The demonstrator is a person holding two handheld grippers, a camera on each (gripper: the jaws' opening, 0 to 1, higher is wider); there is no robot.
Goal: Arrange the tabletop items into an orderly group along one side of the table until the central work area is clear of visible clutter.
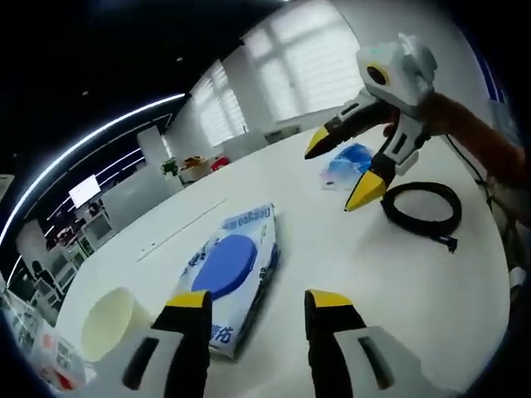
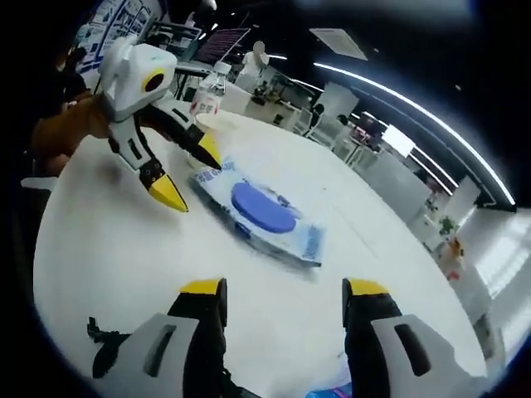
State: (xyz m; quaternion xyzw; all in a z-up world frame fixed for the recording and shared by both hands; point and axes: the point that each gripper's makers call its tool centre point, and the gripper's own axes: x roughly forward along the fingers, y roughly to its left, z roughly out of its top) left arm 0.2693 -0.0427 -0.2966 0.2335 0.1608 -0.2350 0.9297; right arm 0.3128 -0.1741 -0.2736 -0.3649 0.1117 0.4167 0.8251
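Left gripper view, left to right: we see a cream cup (image 1: 109, 322) at the table's near edge, then the wet-wipes pack (image 1: 231, 274) with its blue round lid lying flat on the white table (image 1: 431, 282). Our left gripper (image 1: 257, 311) hovers just above the pack's near end, jaws wide apart, nothing between them. Further right, a small blue packet (image 1: 347, 162) lies near the far edge. Our right gripper (image 1: 342, 170) hangs above it, yellow tips spread, empty. A coiled black cable (image 1: 421, 209) lies just right of that.

Right gripper view: the left gripper (image 2: 192, 176) comes in from the left, jaws wide, with the wipes pack just beside it, mid-table. A bottle (image 2: 207, 94) stands behind. The right gripper's own jaws stand wide apart at the bottom, holding nothing.
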